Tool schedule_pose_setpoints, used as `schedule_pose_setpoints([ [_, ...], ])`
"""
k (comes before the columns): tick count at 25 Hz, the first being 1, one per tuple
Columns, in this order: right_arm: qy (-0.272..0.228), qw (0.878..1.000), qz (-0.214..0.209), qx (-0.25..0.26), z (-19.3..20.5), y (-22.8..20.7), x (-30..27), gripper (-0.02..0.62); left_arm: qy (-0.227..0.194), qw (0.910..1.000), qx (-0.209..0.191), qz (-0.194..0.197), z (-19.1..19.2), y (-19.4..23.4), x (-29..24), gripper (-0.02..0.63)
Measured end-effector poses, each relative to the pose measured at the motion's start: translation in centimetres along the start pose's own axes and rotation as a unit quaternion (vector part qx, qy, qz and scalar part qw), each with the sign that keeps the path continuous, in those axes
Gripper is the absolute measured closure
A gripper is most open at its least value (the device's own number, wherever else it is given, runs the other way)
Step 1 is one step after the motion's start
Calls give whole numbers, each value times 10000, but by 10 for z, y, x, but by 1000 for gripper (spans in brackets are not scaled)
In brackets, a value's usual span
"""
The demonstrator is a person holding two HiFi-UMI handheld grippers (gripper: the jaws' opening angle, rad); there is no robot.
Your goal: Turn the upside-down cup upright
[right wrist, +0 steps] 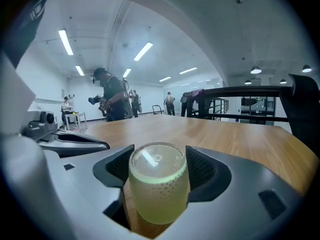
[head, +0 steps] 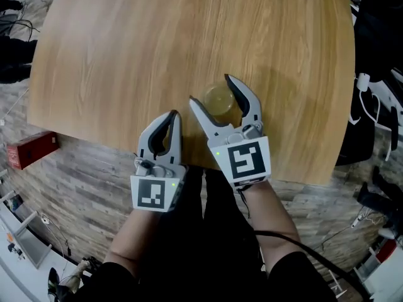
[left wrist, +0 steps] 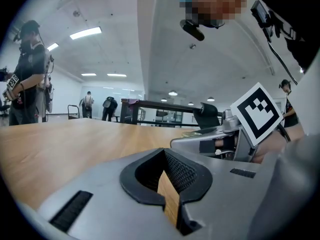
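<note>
Grasp approach: right gripper (head: 209,88) jaws wide apart around the upside-down cup (head: 219,100) by the bench's (head: 126,55) near edge, left gripper (head: 173,114) jaws shut, empty; calls next for closing, lifting, flipping.

Pale yellow-green cup (right wrist: 159,189) (finely dotted)

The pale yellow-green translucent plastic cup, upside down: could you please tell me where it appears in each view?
Head view: cup centre, between the right gripper's open jaws.
Left gripper view: not made out; the right gripper blocks it.
Right gripper view: lower centre, between the jaws.
Shared landmark: light wooden table.
</note>
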State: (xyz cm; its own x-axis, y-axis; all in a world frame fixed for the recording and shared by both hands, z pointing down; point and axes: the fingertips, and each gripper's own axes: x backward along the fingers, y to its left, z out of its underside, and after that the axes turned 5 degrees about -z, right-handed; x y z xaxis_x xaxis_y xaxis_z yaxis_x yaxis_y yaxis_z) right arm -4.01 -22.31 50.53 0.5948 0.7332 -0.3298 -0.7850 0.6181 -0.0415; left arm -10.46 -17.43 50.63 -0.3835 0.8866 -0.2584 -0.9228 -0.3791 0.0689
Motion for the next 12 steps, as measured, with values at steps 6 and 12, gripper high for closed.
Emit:
schedule_pose_setpoints([
  [6, -197, 9997, 55, -133, -14, -8, 16, 275, 22, 9992, -268, 296, 5, -14, -5, 597],
  [12, -464, 9984, -123, -285, -55, -14, 39, 275, 13, 9852, -1078, 1334, 4, -66, -18, 255],
])
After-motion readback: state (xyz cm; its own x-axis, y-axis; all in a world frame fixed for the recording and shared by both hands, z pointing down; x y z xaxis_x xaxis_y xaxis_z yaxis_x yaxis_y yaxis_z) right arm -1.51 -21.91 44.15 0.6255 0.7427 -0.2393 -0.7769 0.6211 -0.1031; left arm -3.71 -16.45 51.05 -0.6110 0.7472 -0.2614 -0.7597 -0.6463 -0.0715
